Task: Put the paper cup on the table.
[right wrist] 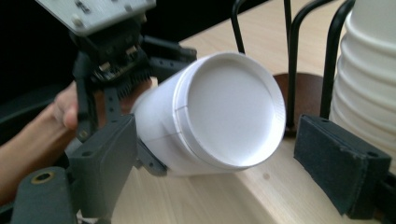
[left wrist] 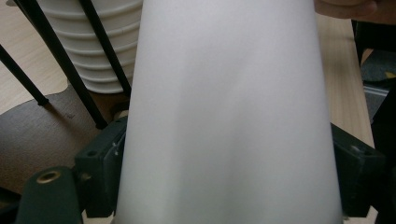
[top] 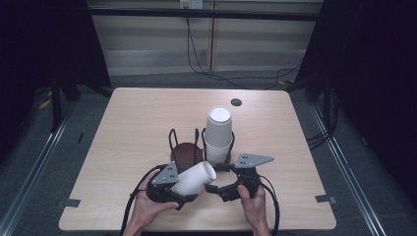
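White cup [left wrist: 224,116] sits clamped in my left gripper [top: 184,189]; right gripper [top: 216,184], gaping at three o'clock, should grasp its base squarely.

Wooden table [top: 147,118] — grey floor [top: 44,162], dark surroundings

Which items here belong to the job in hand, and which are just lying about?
In the job:
- white cup, clamped in the left tool
- right tool, open beside the cup's base
- cup stack
- wire holder

Lying about:
- floor cables
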{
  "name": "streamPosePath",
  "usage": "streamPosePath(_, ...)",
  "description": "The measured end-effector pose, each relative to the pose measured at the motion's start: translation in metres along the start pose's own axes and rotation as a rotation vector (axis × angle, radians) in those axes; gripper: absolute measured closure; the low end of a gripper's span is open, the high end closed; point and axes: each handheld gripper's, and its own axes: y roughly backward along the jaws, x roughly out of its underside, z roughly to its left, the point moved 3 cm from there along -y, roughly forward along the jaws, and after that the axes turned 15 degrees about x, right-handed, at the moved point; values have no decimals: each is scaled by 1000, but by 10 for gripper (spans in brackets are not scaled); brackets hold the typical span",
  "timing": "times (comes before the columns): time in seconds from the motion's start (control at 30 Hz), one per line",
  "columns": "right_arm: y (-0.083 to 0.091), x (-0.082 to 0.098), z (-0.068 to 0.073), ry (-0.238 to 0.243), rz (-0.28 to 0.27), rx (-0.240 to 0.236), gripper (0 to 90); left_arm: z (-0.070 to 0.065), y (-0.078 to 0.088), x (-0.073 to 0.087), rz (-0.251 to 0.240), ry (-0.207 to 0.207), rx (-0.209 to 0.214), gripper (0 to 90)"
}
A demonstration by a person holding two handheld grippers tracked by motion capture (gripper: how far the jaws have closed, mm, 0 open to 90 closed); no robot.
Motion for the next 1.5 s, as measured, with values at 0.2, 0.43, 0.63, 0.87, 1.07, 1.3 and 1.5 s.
streamPosePath(0.2, -1, 1, 1, 62, 59, -5, 141, 1, 4, -1, 43, -2, 7, 165)
streamPosePath(0.43, -5, 3, 2, 139, 71, -52, 142, 2, 2, -3, 104, 2, 2, 165)
streamPosePath(0.63, -4, 3, 1, 143, 138, -65, 136, 2, 0, -3, 137, -1, 26, 165)
streamPosePath(0.87, -3, 4, 1, 174, 214, -91, 138, 0, 2, -7, 187, -17, 37, 165)
streamPosePath(1.07, -5, 1, 1, 265, 285, -71, 157, -2, 2, -11, 220, -36, 48, 166)
streamPosePath(1.3, -10, 5, -3, 298, 349, -76, 157, -5, 0, -13, 259, -55, 70, 165)
streamPosePath(1.5, -15, 6, -1, 303, 376, -142, 157, -8, -1, -18, 283, -90, 71, 166)
